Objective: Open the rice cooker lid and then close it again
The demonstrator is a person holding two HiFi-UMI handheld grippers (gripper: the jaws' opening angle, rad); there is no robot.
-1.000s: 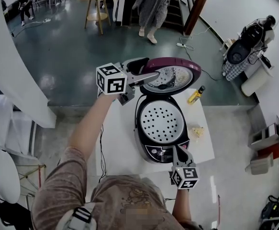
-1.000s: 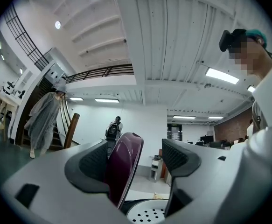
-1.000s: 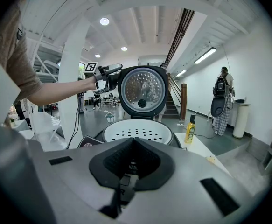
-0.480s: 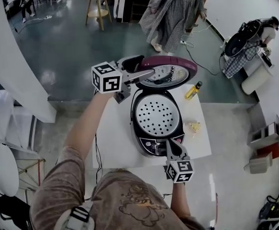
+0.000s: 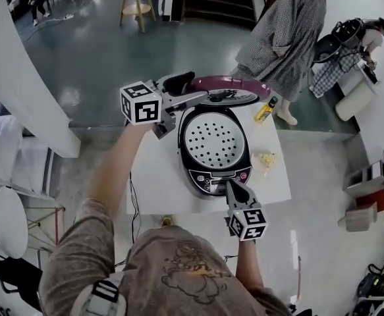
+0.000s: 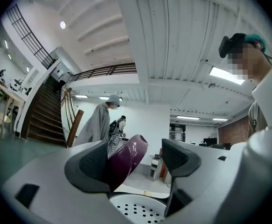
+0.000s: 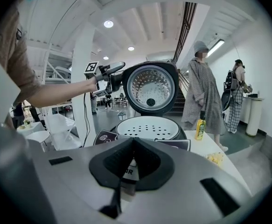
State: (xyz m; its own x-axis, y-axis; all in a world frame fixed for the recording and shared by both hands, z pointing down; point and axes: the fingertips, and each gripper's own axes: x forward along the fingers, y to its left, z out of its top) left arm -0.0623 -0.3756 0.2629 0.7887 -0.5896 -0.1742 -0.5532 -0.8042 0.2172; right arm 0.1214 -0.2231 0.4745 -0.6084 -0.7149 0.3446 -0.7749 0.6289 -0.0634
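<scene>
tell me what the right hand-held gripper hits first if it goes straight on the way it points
Most likely the front control panel of the rice cooker: the shut right hand-held gripper points straight at it, seemingly very close, though depth is unclear.

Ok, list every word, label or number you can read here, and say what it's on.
"QR": partial letters on a white sticker on the black, maroon-lidded rice cooker, cut off by the right gripper.
Cooker's control panel: print too small to read.
Small yellow bottle: label too blurred.
</scene>
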